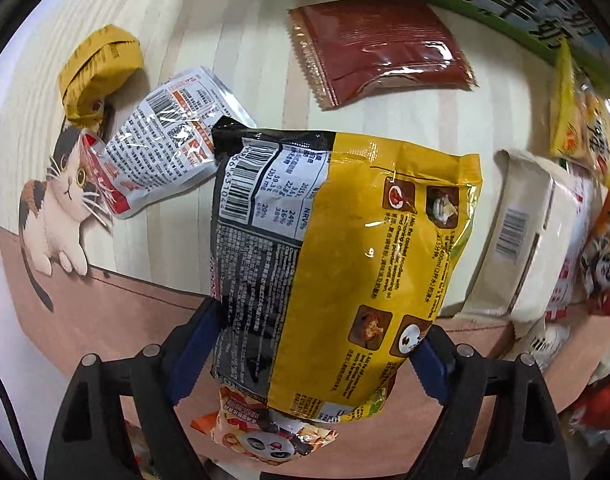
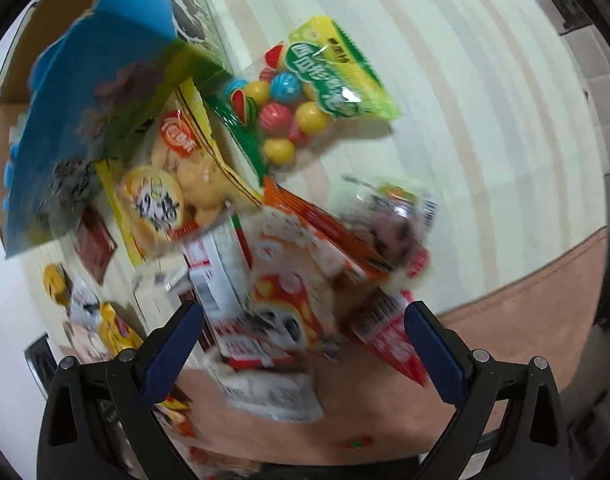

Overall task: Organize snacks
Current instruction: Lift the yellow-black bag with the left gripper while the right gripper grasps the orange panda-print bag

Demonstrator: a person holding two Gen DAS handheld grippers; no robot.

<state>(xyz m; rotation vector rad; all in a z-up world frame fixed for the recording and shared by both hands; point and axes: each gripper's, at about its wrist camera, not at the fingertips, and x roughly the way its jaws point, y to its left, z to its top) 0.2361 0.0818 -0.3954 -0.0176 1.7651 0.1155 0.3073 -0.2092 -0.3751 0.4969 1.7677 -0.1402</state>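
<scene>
Fingers of the left gripper [image 1: 313, 356] pinch the yellow noodle packet [image 1: 345, 264] at frame centre, mid-sorting, while the right gripper [image 2: 305, 352], spread, must next close on the snack pile [image 2: 289, 280] below.

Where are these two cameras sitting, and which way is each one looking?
Left wrist: rides the left gripper, looking down along its blue-padded fingers at the yellow noodle packet clamped between them.
Right wrist: rides the right gripper, looking down past open fingers at a blurred snack pile and the gumball bag.
Shared: the striped tablecloth, the white box and the panda packet.
</scene>
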